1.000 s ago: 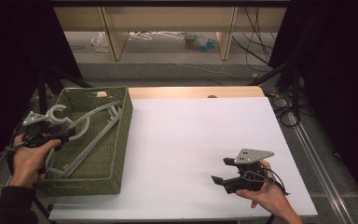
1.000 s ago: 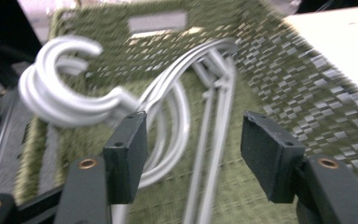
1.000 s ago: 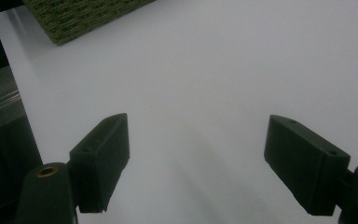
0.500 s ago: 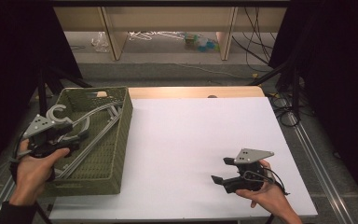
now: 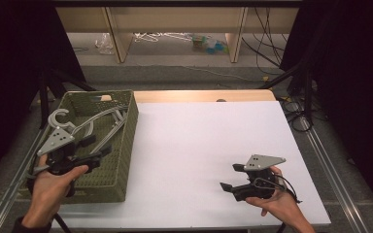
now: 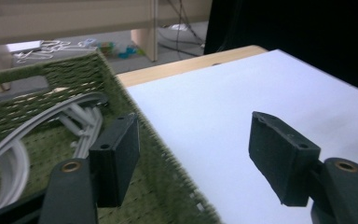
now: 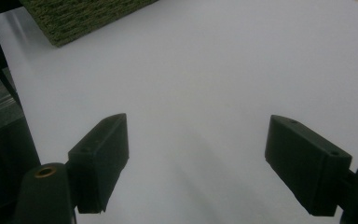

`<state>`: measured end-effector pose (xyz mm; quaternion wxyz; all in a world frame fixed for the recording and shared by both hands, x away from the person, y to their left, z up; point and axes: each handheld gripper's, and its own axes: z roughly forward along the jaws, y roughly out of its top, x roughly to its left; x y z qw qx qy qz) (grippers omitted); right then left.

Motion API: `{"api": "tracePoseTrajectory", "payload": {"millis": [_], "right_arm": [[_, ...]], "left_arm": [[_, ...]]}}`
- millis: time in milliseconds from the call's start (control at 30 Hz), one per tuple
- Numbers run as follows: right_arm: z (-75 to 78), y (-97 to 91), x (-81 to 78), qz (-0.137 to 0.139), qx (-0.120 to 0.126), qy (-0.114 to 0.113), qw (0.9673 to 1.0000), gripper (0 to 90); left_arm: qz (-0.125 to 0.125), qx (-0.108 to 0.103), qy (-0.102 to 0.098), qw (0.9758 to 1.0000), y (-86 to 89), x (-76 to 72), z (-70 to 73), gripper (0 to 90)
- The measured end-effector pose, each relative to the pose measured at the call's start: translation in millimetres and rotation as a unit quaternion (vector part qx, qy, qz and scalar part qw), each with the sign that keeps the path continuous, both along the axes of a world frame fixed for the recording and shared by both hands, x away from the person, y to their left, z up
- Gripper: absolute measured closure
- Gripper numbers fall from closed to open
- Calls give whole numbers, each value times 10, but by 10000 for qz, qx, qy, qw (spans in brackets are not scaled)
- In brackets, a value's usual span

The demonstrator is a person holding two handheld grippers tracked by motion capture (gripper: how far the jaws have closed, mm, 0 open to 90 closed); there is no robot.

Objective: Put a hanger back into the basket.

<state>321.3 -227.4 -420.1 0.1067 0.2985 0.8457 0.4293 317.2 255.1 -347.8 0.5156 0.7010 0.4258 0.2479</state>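
High view: left gripper jaws wide over basket rim, just opening; right gripper jaws wide.

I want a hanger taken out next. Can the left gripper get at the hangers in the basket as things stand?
Probably yes. The left gripper hangs over the open-topped basket, jaws apart and empty, having just been opening. The grey hangers lie uncovered inside, just beyond them.
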Motion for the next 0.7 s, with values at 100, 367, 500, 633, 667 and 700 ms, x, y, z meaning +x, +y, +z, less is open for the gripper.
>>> {"api": "tracePoseTrajectory", "payload": {"millis": [100,367,500,633,667,700], "right_arm": [[3,0,0,8,0,-18,10000,225],[-2,5,-4,-10,9,5,10000,224],[0,7,-7,-3,16,7,10000,225],[-3,6,-3,-4,22,-19,10000,225],[-3,7,-3,-6,25,-17,10000,224],[-4,8,-3,-6,26,-16,10000,225]], "left_arm": [[-157,29,-74,9998,-77,-1,-25,312],[-528,55,-159,9985,-255,-6,-82,230],[-707,41,-243,9972,-326,-6,-110,181],[-830,6,-375,9958,-381,-25,-125,167],[-837,-11,-385,9958,-400,-36,-135,166],[-809,-107,-353,9960,-426,-52,-147,165]]}}
